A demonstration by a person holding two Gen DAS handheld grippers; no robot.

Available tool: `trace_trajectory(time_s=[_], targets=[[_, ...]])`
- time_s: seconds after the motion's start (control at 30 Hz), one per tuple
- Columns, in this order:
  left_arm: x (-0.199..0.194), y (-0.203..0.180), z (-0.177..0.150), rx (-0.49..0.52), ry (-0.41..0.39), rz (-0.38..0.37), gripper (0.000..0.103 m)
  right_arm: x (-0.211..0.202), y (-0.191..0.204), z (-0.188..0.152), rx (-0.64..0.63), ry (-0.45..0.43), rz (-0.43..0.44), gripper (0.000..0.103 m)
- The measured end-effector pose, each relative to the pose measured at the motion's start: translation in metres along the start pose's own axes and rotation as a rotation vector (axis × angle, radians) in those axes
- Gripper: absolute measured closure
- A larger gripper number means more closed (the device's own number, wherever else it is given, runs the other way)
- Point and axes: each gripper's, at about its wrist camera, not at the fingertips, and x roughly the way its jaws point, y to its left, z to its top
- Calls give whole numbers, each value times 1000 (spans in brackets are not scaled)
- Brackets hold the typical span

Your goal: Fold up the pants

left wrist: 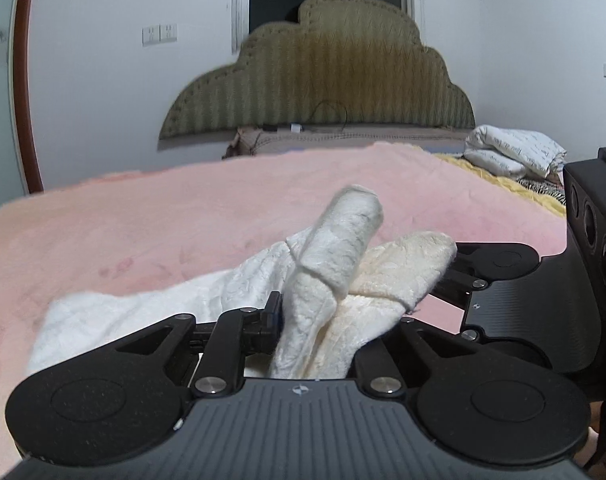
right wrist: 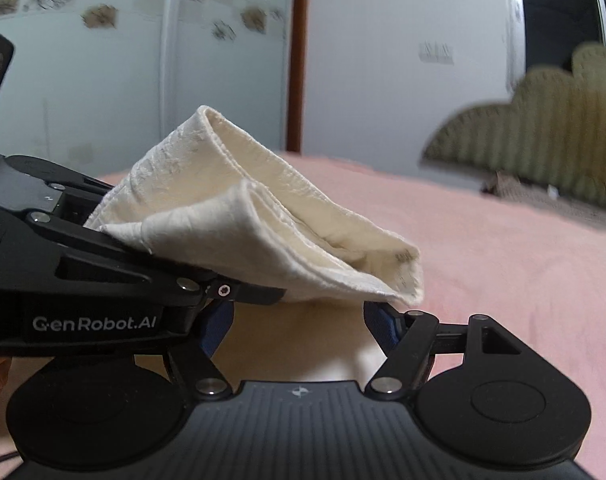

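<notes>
The pants [left wrist: 331,276] are cream-white fleece, lifted above a pink blanket [left wrist: 183,232]. In the left wrist view my left gripper [left wrist: 315,332] is shut on a bunched fold of them, and two cuffed leg ends stick up past the fingers. The rest trails down to the left onto the blanket. My right gripper shows at the right [left wrist: 463,276], touching the fabric's edge. In the right wrist view the pants [right wrist: 263,216] lie over the left gripper, and my right gripper [right wrist: 299,320] has its blue pads wide apart under the fabric's lower edge.
The pink blanket [right wrist: 503,260] covers the bed. An olive scalloped headboard [left wrist: 323,80] stands at the far wall. A folded white quilt [left wrist: 511,152] lies at the far right on a yellow cover. A brown door frame [right wrist: 299,52] and patterned wardrobe are behind.
</notes>
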Motion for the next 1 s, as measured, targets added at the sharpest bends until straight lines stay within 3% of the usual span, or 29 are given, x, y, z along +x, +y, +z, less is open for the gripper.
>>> trace_trajectory(time_s=[0.17, 0.23, 0.37, 0.47, 0.63, 0.73, 0.87, 1.0], targets=[[5, -10, -12, 79, 77, -23, 71, -14, 2, -13, -28, 127, -95, 31], [-1, -9, -13, 106, 91, -51, 53, -25, -3, -16, -7, 149, -123, 31], [-27, 6, -19, 120, 92, -151, 37, -47, -16, -19, 49, 169, -228, 28], [-51, 24, -28, 114, 59, -139, 26, -57, -20, -13, 107, 122, -299, 28], [-91, 59, -49, 143, 1, 40, 23, -67, -13, 0, 272, -29, -131, 28], [-106, 76, -63, 165, 35, 88, 23, -59, 1, 1, 307, -25, -6, 27], [-117, 91, -80, 175, 97, 102, 23, -37, 26, -2, 203, 73, -42, 27], [-121, 93, -88, 252, 126, 133, 21, -27, 30, -9, 235, 99, -41, 22]])
